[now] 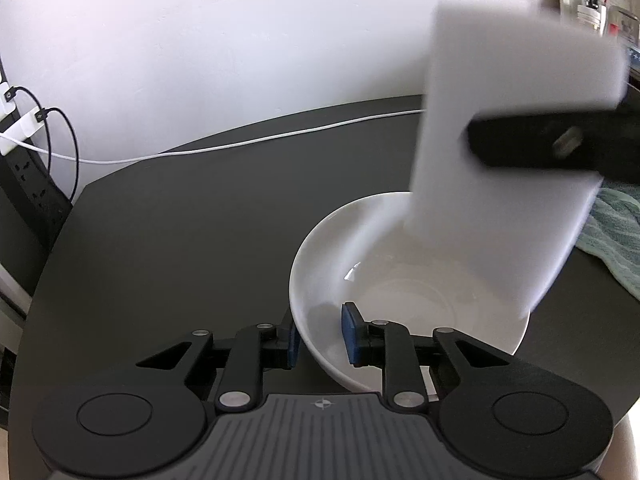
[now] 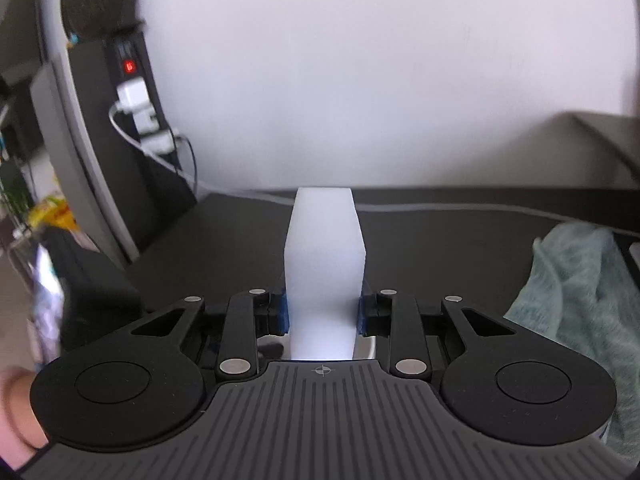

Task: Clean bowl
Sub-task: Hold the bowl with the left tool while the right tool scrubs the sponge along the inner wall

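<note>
- The left gripper (image 1: 320, 336) has its jaws clamped on the near rim of the white bowl (image 1: 400, 280): one blue pad sits outside the wall, the other inside the basin.
- The right gripper (image 2: 323, 312) has its jaws squeezed onto a white sponge block (image 2: 325, 256), pinching it at its lower middle so the sides bulge above the pads.
- In the left wrist view the same sponge block (image 1: 508, 152) hangs over the far right side of the bowl, blurred, its lower end down inside the basin; whether it touches the inner wall cannot be told.
- One black finger (image 1: 540, 140) of the right gripper crosses the front of the block in that view.
- The bowl stands on a dark counter (image 1: 192, 216), tilted slightly towards the left gripper, and looks empty and glossy inside.
- A crumpled pale green towel (image 2: 572, 280) lies on the counter to the right, just beside the bowl.
- A thin white cable (image 1: 248, 142) runs across the far part of the counter.
- At the left, a black power strip (image 2: 132, 92) stands against the white wall, with white plugs in it and a red light lit.
- A bare part of the person's hand (image 2: 16, 416) shows at the lower left edge of the right wrist view.
</note>
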`<act>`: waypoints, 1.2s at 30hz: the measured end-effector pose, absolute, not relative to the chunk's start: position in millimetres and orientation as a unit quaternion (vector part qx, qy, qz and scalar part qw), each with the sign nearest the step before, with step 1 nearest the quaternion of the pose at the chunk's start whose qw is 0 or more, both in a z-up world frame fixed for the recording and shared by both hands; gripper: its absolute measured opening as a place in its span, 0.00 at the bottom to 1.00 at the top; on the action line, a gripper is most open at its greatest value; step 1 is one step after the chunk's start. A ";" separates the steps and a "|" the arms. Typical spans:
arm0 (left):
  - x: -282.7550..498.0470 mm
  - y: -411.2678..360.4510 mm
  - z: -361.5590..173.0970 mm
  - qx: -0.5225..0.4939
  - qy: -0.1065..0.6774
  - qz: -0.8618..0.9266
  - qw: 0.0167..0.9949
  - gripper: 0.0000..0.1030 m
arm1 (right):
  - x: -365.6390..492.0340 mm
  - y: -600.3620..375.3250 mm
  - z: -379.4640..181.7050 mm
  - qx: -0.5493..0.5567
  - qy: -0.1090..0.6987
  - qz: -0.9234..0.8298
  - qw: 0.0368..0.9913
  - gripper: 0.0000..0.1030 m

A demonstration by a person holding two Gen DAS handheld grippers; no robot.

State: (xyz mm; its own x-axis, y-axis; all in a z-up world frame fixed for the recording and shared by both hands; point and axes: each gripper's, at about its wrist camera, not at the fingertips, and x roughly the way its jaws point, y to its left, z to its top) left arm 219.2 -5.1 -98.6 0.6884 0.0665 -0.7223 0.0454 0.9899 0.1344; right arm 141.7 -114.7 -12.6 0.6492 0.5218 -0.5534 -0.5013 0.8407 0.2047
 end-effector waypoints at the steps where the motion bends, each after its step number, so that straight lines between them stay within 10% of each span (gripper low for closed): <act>1: 219.8 -6.0 -99.2 0.071 0.394 0.005 0.916 0.22 | 145.0 -112.2 -18.9 0.020 0.325 0.284 0.902 0.30; 36: 211.3 -6.1 -97.6 0.070 0.391 -0.028 0.917 0.23 | 134.4 -119.9 8.1 -0.031 0.278 0.232 0.932 0.30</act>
